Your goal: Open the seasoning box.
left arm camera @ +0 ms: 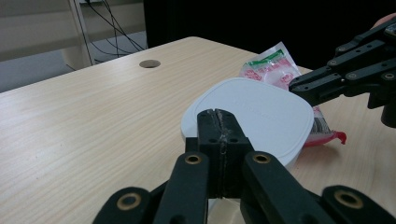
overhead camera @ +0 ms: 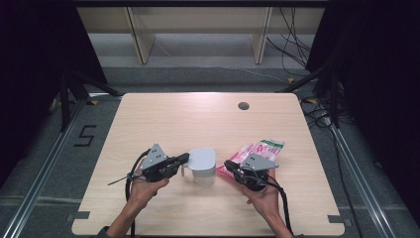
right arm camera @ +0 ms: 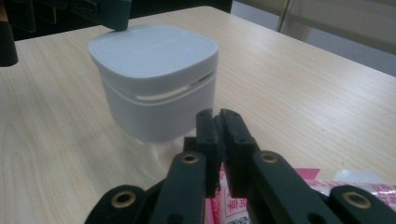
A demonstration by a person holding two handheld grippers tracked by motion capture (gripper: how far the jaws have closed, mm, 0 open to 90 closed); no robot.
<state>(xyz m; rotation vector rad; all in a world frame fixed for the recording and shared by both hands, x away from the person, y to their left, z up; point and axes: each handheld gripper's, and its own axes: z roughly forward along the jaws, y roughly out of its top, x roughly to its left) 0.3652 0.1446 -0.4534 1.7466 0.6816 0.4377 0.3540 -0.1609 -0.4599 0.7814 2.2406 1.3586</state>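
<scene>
Resting low over the near half of the wooden table [overhead camera: 163,119], the left gripper [overhead camera: 184,158] has its jaws pressed together with nothing between them, tips touching the rim of the white lidded container [overhead camera: 203,164]. Just right of that container, the right gripper [overhead camera: 229,165] is likewise closed, empty, and lies over the pink-and-white plastic packet [overhead camera: 265,148], which sits flat beside the container. Farther back, a round cable hole [overhead camera: 243,105] marks the tabletop.
</scene>
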